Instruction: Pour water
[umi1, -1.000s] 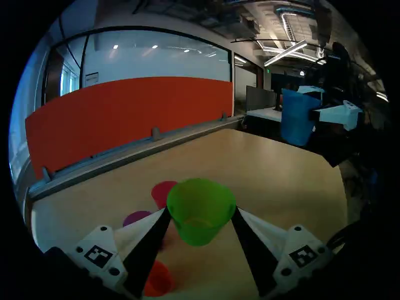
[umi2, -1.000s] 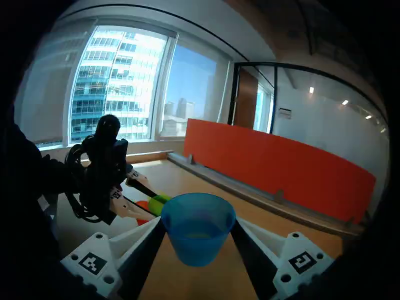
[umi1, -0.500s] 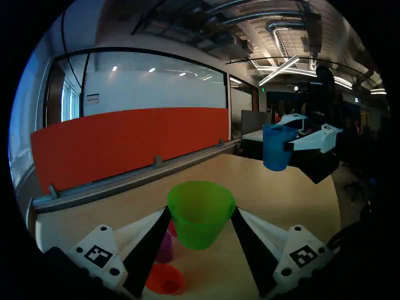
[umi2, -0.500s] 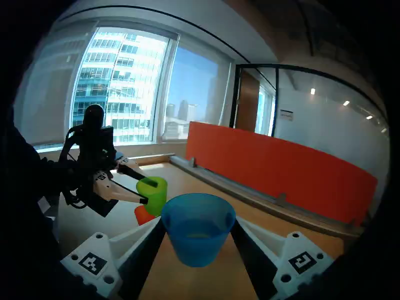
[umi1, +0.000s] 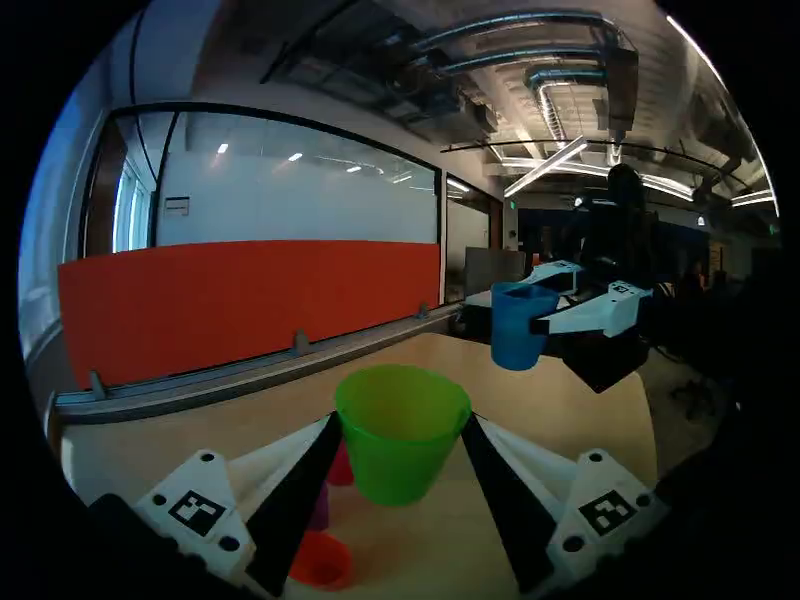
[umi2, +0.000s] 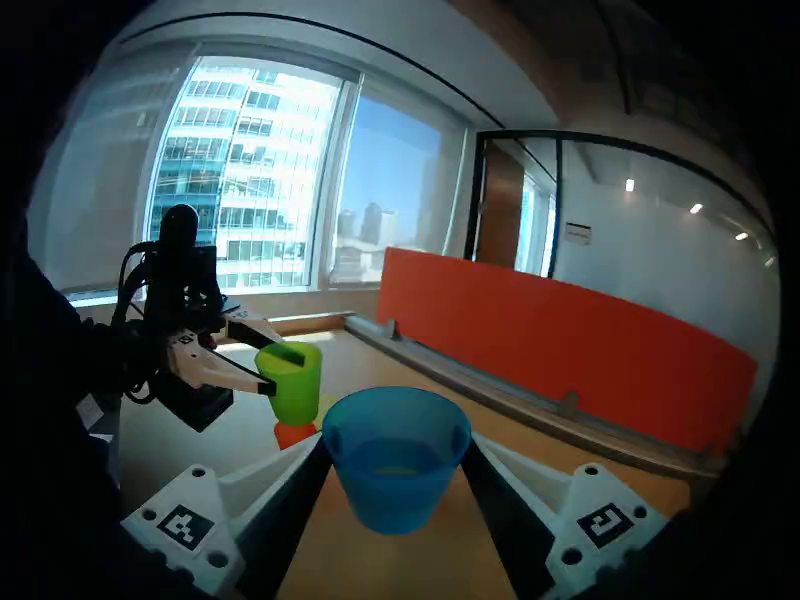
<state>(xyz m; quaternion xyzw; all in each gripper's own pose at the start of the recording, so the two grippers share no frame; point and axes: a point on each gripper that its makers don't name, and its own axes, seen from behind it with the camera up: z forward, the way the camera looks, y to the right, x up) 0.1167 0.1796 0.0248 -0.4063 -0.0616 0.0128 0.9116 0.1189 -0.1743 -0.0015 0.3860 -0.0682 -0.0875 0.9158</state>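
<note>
Between the jaws of the left gripper a green cup is clamped upright; a blue cup is clamped by the right gripper.

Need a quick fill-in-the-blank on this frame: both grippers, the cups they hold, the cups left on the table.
1. The left gripper is ____ on the green cup.
2. The right gripper holds the blue cup ____, not tilted.
3. The orange cup stands on the ____.

Missing words: shut; upright; table.
</note>
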